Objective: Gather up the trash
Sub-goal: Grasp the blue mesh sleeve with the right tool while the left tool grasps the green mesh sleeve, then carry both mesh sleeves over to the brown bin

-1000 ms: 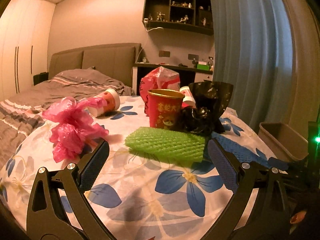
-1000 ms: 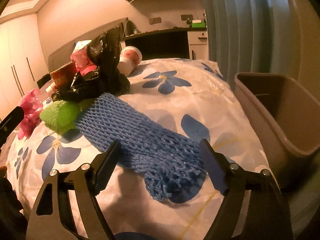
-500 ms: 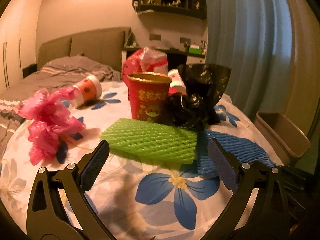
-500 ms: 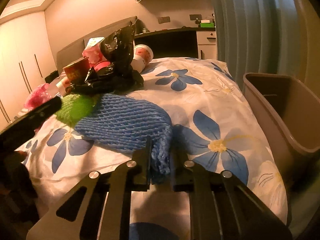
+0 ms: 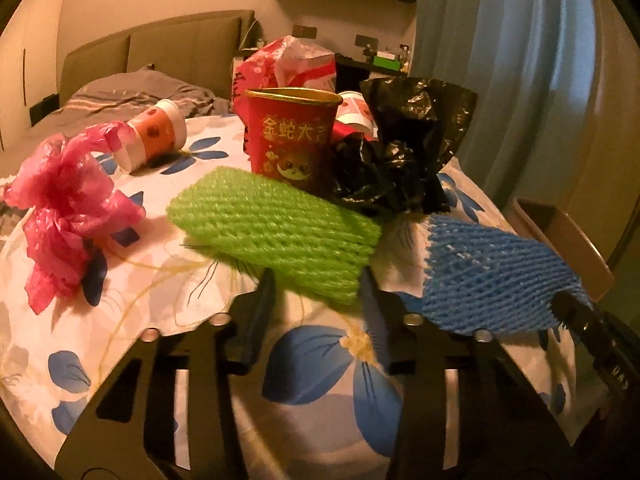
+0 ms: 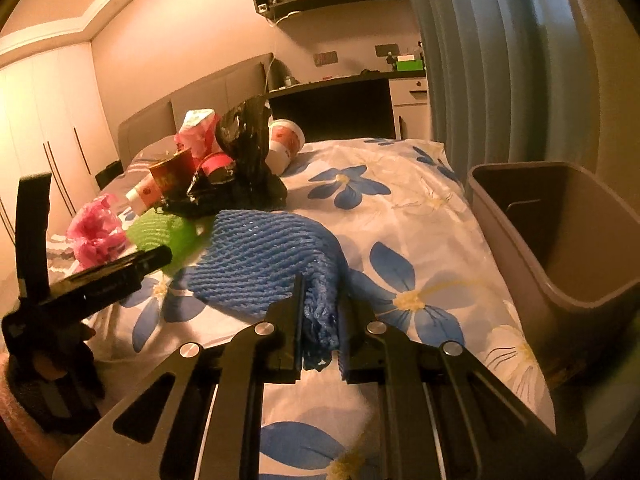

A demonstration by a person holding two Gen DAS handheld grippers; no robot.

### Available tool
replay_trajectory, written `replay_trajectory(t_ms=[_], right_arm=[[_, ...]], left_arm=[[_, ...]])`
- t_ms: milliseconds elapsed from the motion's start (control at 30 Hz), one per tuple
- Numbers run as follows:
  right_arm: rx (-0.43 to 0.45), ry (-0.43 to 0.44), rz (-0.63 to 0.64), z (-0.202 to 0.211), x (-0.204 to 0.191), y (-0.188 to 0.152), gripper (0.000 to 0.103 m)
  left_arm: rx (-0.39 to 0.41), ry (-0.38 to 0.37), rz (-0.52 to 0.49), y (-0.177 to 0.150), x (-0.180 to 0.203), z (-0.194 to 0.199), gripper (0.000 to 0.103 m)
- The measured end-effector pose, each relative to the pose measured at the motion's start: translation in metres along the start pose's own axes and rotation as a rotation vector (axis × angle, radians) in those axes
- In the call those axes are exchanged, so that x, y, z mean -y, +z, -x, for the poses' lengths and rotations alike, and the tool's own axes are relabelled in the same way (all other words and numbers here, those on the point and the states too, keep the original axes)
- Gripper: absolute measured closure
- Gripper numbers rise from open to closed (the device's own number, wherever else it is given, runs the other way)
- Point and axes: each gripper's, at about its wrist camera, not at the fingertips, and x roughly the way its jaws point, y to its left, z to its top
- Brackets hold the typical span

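**Both grippers now on foam nets, right one already has blue pinched**

Since a second ago the left jaws have swung in from wide open and the right ones have clamped down on the blue net.

Left wrist view: the left gripper (image 5: 318, 294) is closing around the near end of the green foam net (image 5: 276, 228). The net sits between the fingers, but I can't tell if the pads actually press it yet. Counting what's on the floral bedspread (image 5: 120, 332): one green net, one blue foam net (image 5: 496, 276) off to the right, one crumpled pink plastic bag (image 5: 66, 208) on the left, one black plastic bag (image 5: 404, 160) behind the green net, one upright red cup (image 5: 292, 140), one red-and-white snack bag (image 5: 288, 60) behind it, and two tipped paper cups, one on the left (image 5: 154, 136) and one peeking out beside the black bag (image 5: 356, 114). The black tip of the right gripper (image 5: 576, 312) is touching the blue net's right end.

Right wrist view: the right gripper (image 6: 320, 320) is clenched on the bunched end of the blue net, with the rest of it lying on the bedspread. One brown bin (image 6: 560, 248) stands just beside the bed on the right, looks empty from here. The left gripper's arm shows at the left edge, reaching toward the green net. Same pile of bags and cups sits further back.
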Motion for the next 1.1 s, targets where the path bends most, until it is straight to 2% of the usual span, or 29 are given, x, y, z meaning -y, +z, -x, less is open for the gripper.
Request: replay_trajectory(t_ms=[133,233,567,800,1100], right_arm=[[0.012,0.001,-0.002,0.007,0.001,0.0,0.089],[0.021,0.004,0.001,0.012,0.0,0.001,0.089],[0.065,0.01,0.013,0.03,-0.003,0.006,0.089],[0.107,0.01,0.012,0.041,-0.004,0.013,0.09],[0.169,-0.011,-0.011,0.064,0.007,0.019,0.09]], left_arm=[[0.005,-0.006,0.013,-0.003,-0.007,0.005,0.089],[0.019,-0.008,0.02,-0.007,-0.01,0.011,0.093],[0.128,-0.012,0.012,-0.005,-0.018,0.061,0.094],[0.204,-0.033,-0.029,0.002,-0.004,0.09,0.094],[0.219,-0.073,-0.095,0.002,0.024,0.097,0.094]])
